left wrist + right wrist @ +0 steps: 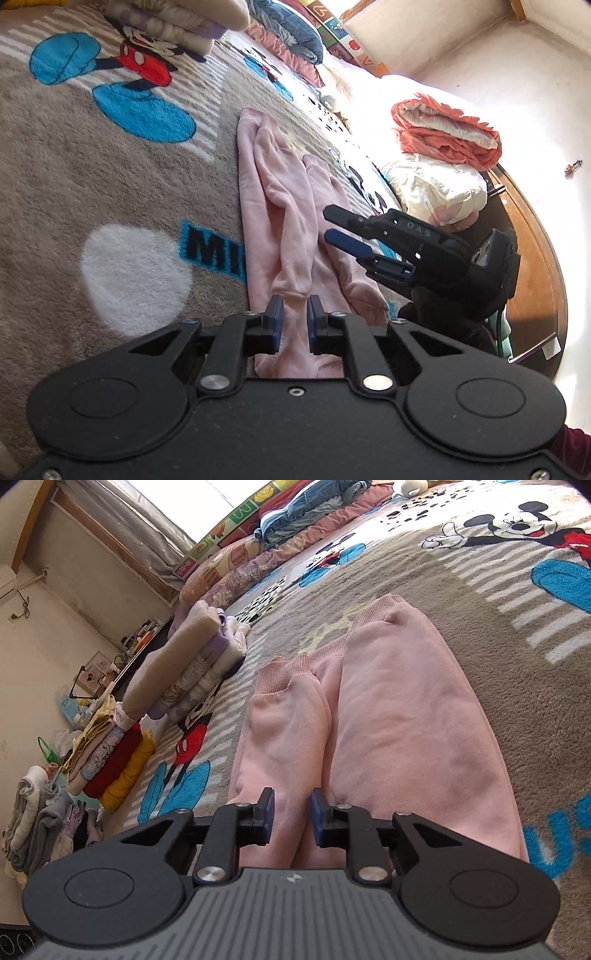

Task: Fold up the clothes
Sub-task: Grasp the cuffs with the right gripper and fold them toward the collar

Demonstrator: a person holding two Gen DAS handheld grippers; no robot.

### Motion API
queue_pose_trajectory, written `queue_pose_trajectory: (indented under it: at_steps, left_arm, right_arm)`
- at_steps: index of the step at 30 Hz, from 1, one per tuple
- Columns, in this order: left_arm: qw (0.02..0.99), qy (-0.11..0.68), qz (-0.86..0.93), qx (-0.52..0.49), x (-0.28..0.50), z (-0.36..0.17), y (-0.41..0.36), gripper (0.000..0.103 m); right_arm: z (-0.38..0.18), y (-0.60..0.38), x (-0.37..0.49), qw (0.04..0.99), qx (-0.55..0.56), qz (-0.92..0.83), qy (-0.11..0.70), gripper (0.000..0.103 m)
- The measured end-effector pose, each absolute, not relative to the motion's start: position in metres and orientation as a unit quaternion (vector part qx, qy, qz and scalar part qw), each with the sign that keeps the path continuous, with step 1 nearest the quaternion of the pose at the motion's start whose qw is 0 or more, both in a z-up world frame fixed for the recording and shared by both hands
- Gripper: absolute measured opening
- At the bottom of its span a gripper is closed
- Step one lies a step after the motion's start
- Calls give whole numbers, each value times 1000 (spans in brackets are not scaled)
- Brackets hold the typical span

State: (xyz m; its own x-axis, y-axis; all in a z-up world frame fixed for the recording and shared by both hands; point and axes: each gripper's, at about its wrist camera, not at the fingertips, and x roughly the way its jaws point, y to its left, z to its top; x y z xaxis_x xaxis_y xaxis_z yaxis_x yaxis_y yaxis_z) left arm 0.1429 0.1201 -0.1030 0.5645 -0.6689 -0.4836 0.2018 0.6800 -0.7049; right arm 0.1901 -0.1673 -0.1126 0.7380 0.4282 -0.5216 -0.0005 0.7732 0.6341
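Raised letters "DAS" marked the black right gripper (328, 225), part-open and empty, while the near-closed left gripper (295, 317) pinched soft pink fleece trousers (280, 206) lying on the plush grey cartoon-mouse blanket (92, 177)

- Bright daylight throughout, strongest at the right of the left wrist view, washing the wall (461, 48) and the far bed edge to near white.
- Glare also at the top of the right wrist view, around the window (177, 502).
- Soft shadows only, under the folded stack (192, 672) and along the pink trousers (388, 720).
- Strong fisheye bending at the edges, dark corners.
- Sharp mid-frame on the blanket (92, 184) pile; slight blur on near gripper bodies and far clutter.
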Motion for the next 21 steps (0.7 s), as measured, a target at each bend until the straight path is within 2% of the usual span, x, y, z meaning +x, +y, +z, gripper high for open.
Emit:
queue_pose_trajectory:
  at_steps: [9,11,12,13,21]
  left_arm:
    - [866,350,-230,-273,174,-86,127,10]
    - [866,347,-242,-268,188,-83,118,22]
    - [865,346,-249,-264,196,-82,113,34]
    - [863,347,-255,-264,203,-83,108,40]
    - [858,359,-265,-253,251,-93,71,40]
  right_arm:
    - [-80,-167,191,911,208,158,319,39]
    - [-78,-170,196,912,198,160,321,40]
    - [-78,-172,199,912,198,159,323,41]
    - [-78,-174,203,910,199,159,326,41]
    - [-76,-179,270,904,168,175,353,50]
